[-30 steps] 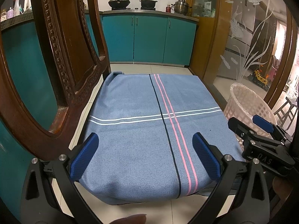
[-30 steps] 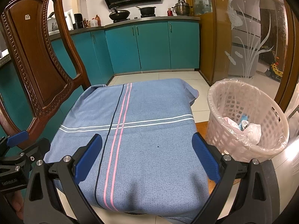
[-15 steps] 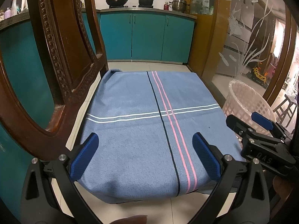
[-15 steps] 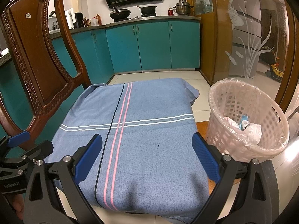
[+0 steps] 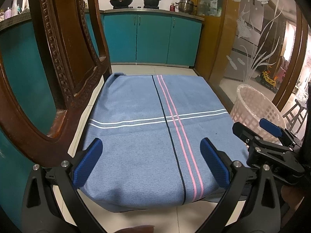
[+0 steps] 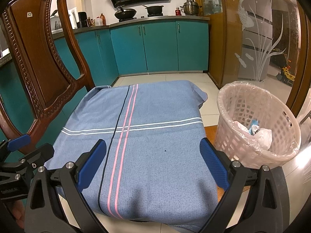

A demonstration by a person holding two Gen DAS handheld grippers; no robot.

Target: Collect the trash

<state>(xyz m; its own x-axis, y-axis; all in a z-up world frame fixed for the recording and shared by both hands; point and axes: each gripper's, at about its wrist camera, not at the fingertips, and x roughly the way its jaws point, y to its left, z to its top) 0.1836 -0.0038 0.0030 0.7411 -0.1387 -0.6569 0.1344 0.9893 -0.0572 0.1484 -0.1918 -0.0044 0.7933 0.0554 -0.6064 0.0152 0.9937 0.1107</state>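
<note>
Right wrist view hasn't really changed: both grippers (image 6: 152, 163) (image 5: 150, 163) still hover wide and empty over the bare blue cloth (image 6: 147, 136), trash already in the basket (image 6: 258, 134), so collecting looks done

Almost nothing can be read. Small pale lettering runs along the black body of the left gripper (image 6: 11, 189) at the lower left edge of the right wrist view, but it is too small and blurred to make out. A small sticker on the chair back (image 6: 29, 14) shows no legible text.
</note>
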